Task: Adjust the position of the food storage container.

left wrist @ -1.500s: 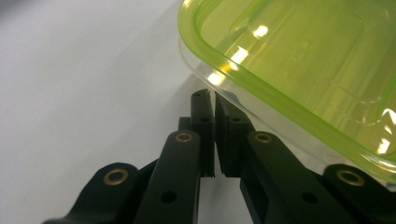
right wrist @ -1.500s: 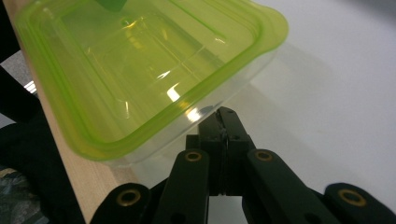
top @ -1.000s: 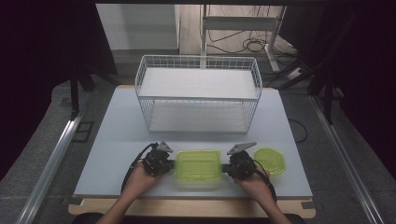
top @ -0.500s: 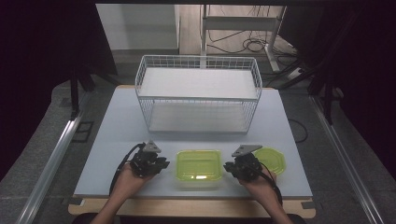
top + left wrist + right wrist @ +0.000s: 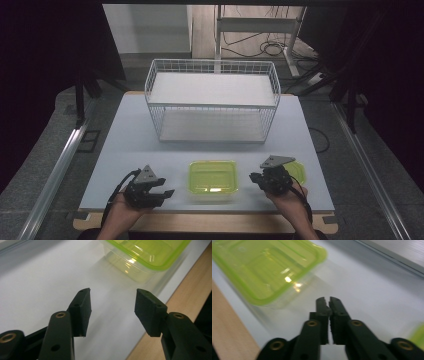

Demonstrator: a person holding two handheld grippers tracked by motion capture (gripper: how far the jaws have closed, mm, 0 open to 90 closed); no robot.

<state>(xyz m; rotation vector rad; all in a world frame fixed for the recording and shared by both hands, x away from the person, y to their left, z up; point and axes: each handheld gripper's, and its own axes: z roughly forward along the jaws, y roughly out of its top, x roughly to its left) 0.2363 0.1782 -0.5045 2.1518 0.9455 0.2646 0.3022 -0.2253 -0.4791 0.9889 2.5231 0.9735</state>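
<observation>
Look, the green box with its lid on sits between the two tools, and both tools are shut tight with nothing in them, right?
Not quite. The right tool is shut with nothing in it, but the left tool is open; its jaws have just been opening, and the left gripper view shows a wide gap with nothing between them. The rest is right: in the high view the green box with its lid on sits between the two tools.

The left gripper point(image 5: 112, 305), jaws just opening and empty, faces a green-lidded container point(image 5: 147, 257) on the white table point(image 5: 37, 290).
</observation>
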